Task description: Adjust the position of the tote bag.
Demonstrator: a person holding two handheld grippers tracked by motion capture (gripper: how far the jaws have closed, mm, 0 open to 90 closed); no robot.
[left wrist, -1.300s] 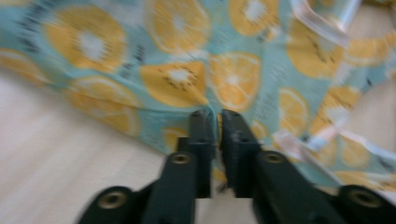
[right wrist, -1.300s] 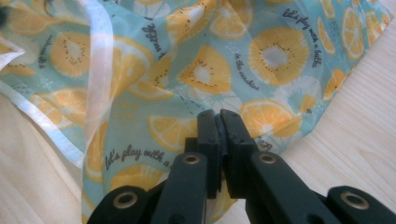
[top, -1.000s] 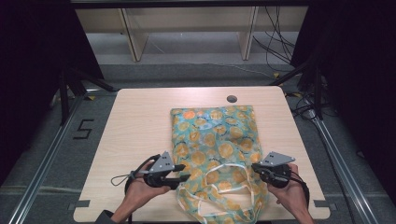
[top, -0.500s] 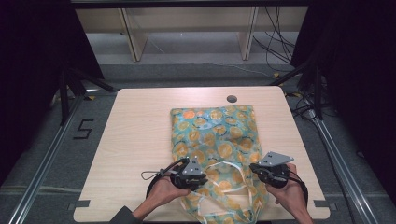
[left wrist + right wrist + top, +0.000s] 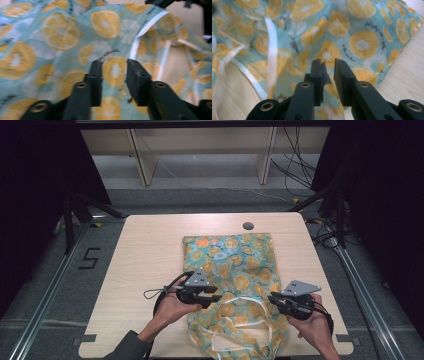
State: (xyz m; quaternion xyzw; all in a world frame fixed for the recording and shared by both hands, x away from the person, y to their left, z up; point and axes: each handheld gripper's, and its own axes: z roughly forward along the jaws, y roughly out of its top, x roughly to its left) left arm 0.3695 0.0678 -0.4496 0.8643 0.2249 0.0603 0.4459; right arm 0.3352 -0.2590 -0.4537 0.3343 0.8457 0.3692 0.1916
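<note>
Tongs on the left (image 5: 216,296) apart, jaws having just been opening, set low over the printed cloth of the tote bag (image 5: 235,270); in the left gripper view cloth shows in the gap between the jaws, pads not pressing on it. Left tongs (image 5: 113,72) point at an orange-slice motif, a white handle strap (image 5: 140,40) running just beyond the jaws. Right tongs (image 5: 274,300) also parted, by a narrower gap, jaws having just been opening; in the right gripper view (image 5: 327,72) a fold of cloth lies along the inner face of one jaw, no clamp visible. Left hand (image 5: 172,307) and right hand (image 5: 312,327) hold the grippers near the bench's near edge. Bag lies flat on the bench (image 5: 145,255), right of centre, closed end toward the far edge, open mouth and looped white handles toward the near edge, slightly overhanging it. Round hole (image 5: 248,226) in the bench near the far edge, just beyond the bag.
</note>
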